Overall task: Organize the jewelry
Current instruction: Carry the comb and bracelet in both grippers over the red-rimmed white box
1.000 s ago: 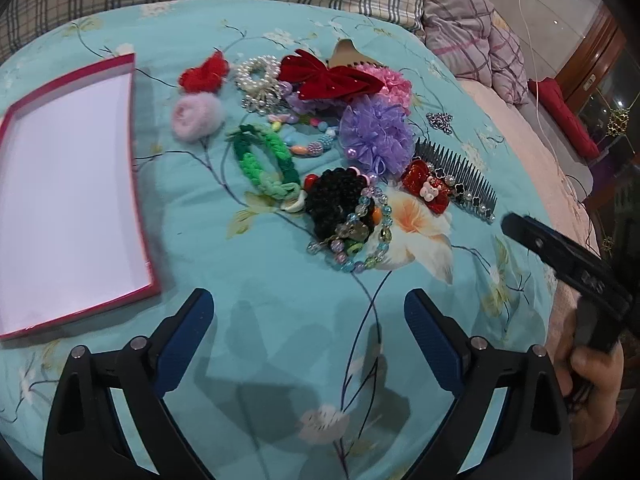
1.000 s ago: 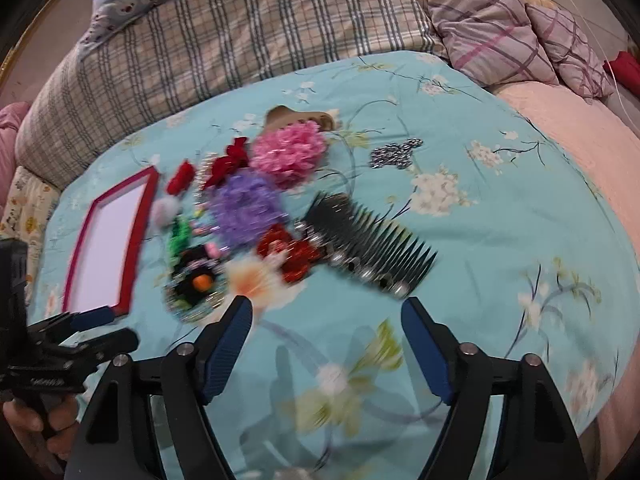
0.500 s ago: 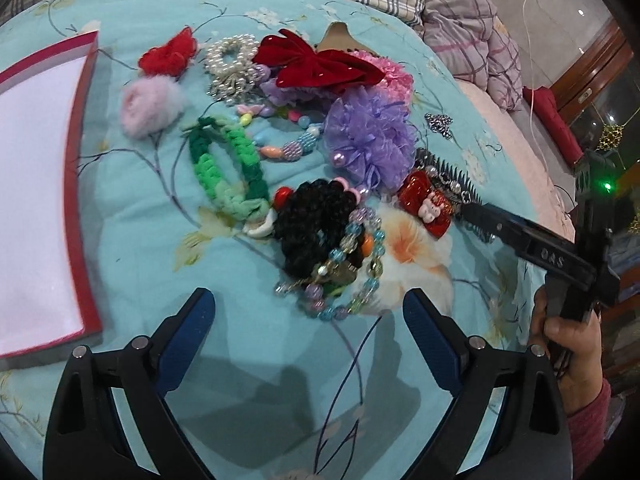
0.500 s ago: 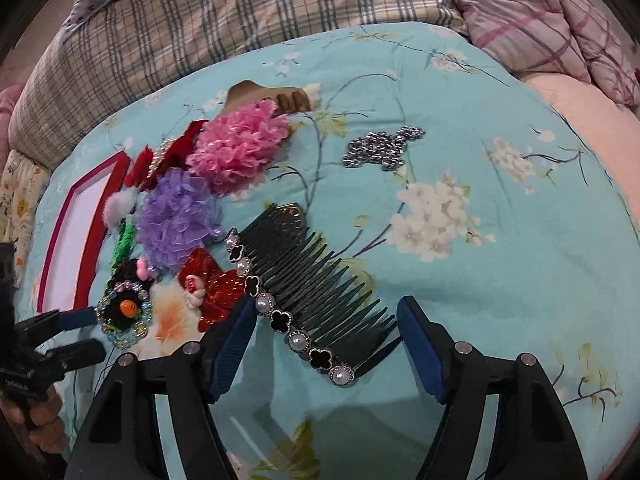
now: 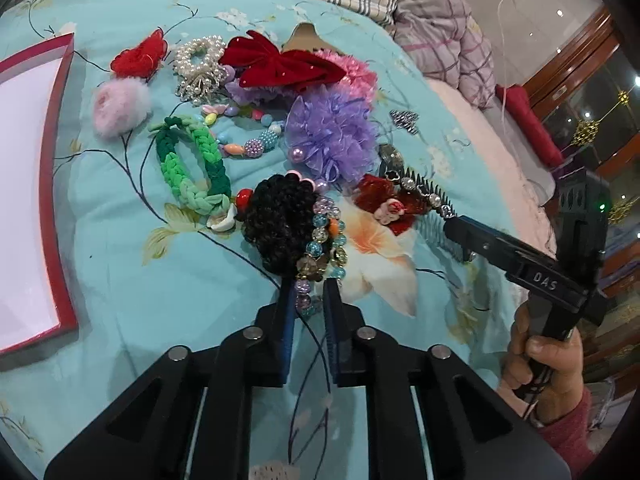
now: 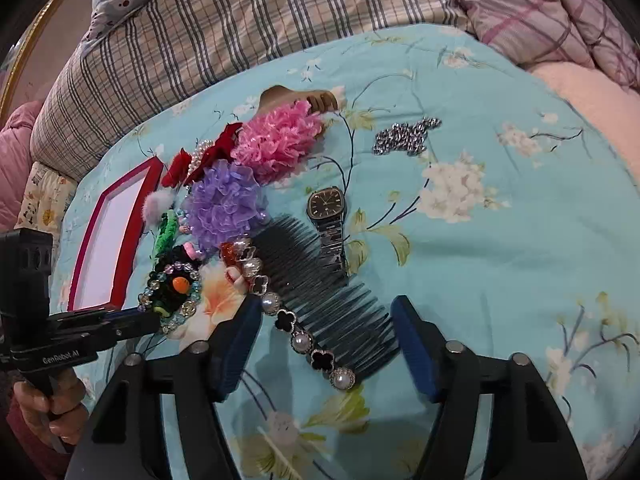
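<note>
A pile of jewelry lies on a teal floral bedspread. My left gripper [image 5: 306, 292] is shut on the near end of a glass bead bracelet [image 5: 326, 240] that lies over a black curly hair tie [image 5: 280, 216]. My right gripper [image 6: 326, 328] is open, its fingers on either side of a black hair comb [image 6: 320, 300] trimmed with pearls and black clovers. The comb also shows in the left wrist view [image 5: 430, 204]. A red-rimmed box [image 5: 24, 184] with a white inside sits at the left.
A green braided band [image 5: 188, 164], pink pompom [image 5: 118, 108], pearl scrunchie [image 5: 200, 64], red bow [image 5: 280, 64] and purple flower [image 5: 332, 136] lie beyond. A wristwatch [image 6: 328, 216] and silver brooch [image 6: 406, 136] lie right of the comb. Plaid pillows [image 6: 240, 28] line the back.
My left gripper has moved forward and shut on the bead bracelet. My right gripper has moved down until its open fingers straddle the black comb.
</note>
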A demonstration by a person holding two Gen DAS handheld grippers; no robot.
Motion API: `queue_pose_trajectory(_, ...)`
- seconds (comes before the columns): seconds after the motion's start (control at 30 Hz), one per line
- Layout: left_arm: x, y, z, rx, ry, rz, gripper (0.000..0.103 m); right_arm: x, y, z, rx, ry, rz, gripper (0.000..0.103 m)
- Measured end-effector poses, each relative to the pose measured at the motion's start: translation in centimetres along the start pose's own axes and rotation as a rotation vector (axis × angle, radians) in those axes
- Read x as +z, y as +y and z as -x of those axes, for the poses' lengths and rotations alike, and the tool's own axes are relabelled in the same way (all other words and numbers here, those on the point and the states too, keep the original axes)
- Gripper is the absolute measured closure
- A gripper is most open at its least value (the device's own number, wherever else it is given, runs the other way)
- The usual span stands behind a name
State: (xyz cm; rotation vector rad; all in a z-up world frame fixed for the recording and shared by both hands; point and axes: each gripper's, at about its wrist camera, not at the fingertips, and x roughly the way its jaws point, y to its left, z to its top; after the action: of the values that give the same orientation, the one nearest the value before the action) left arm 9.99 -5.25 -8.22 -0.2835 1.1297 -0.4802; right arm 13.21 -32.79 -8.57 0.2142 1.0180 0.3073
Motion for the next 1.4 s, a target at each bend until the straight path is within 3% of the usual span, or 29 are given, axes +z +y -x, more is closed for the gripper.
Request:
queue_pose_trajectory(0.17,-0.5,0.0,1.7,-0.009,-0.027,-0.009,0.097,-0.5,1.0,0.4,-0.035,-0.003,0.038,0.036)
queue_pose_trajectory(0.43,-0.2,0.4,5.4,-0.032,-0.094,-0.004,0.097,-1.0,3.0,2.8,0.019,-0.057,0.034,0.036)
queue_pose_trajectory(0.7,-0.2,2.2,9.7,-0.005,-0.181,0.020,0.097,-0.8,7.3,4.0,0.077,-0.089,0.087,0.036)
queue_pose_trajectory(1.13,-0.6,10.6,15.8,0.114,-0.296,0.164,0.097,0.3,17.5,-0.4,0.210,-0.028,0.203,0.036)
queue_pose_trajectory(1.4,-0.1,16.1,17.0,0.164,-0.324,0.238,0.097,2.2,23.6,-4.2,0.281,-0.005,0.251,0.036)
